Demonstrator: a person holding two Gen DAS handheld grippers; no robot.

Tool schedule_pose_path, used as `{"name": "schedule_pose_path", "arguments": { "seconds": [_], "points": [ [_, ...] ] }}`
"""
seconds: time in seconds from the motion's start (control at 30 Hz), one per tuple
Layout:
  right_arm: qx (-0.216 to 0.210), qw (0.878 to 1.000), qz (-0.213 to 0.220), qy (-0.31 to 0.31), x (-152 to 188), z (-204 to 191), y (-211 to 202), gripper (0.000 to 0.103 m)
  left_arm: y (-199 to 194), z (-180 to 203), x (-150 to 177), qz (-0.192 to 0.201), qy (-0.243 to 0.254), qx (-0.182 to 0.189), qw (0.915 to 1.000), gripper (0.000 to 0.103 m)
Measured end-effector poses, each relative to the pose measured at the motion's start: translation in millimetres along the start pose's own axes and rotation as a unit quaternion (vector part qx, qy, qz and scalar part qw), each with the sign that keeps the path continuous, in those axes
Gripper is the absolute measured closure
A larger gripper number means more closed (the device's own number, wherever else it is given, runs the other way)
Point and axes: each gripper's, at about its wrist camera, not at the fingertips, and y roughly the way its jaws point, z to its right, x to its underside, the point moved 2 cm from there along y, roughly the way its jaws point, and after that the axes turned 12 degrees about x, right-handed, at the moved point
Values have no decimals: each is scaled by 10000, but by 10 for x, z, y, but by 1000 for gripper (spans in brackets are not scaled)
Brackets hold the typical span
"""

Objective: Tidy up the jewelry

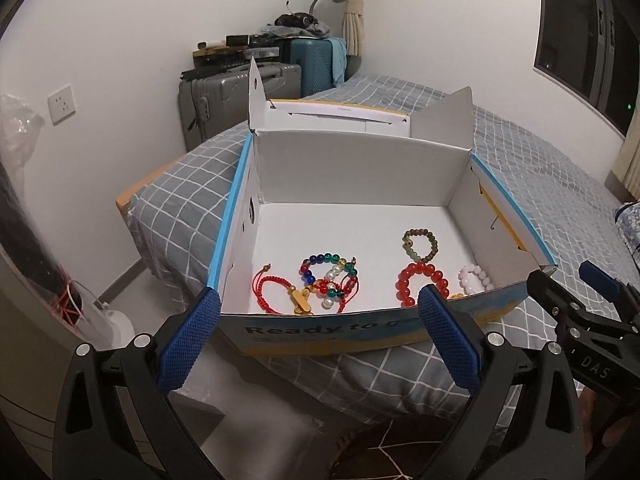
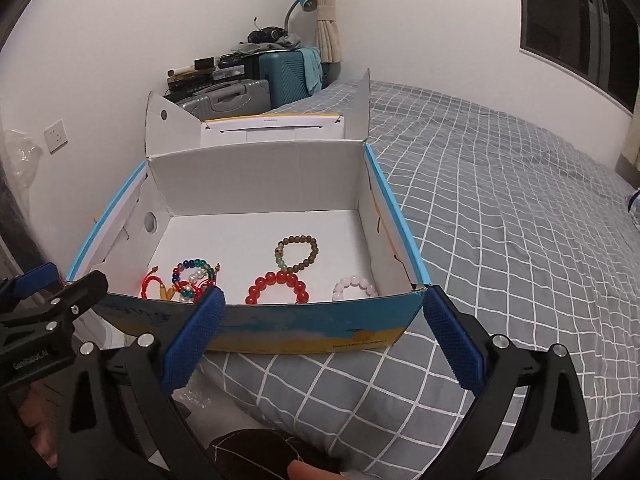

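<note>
Both sets of fingers spread wide and empty, left gripper [image 1: 318, 332] and right gripper [image 2: 322, 334] hanging just short of the cardboard box [image 2: 312, 326] on the bed [image 2: 500, 240], where the red bead bracelet [image 2: 279, 287], brown bead bracelet [image 2: 298, 254], pink bead bracelet [image 2: 355, 286] and multicoloured bracelets [image 1: 330, 280] lie gathered, likely already sorted inside.

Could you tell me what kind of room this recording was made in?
Most likely a bedroom. The cardboard box of bracelets sits on a bed with a grey checked cover, suitcases stand against the wall behind it, and a desk lamp stands by the curtain.
</note>
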Motion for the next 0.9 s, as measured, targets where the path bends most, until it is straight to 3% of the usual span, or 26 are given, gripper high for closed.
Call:
{"name": "schedule_pose_path", "arguments": {
  "seconds": [0.9],
  "points": [
    [35, 10000, -88, -29, 51, 0, 39, 8, 78, 56, 54, -109, 225, -285, 9993, 6]
  ]
}}
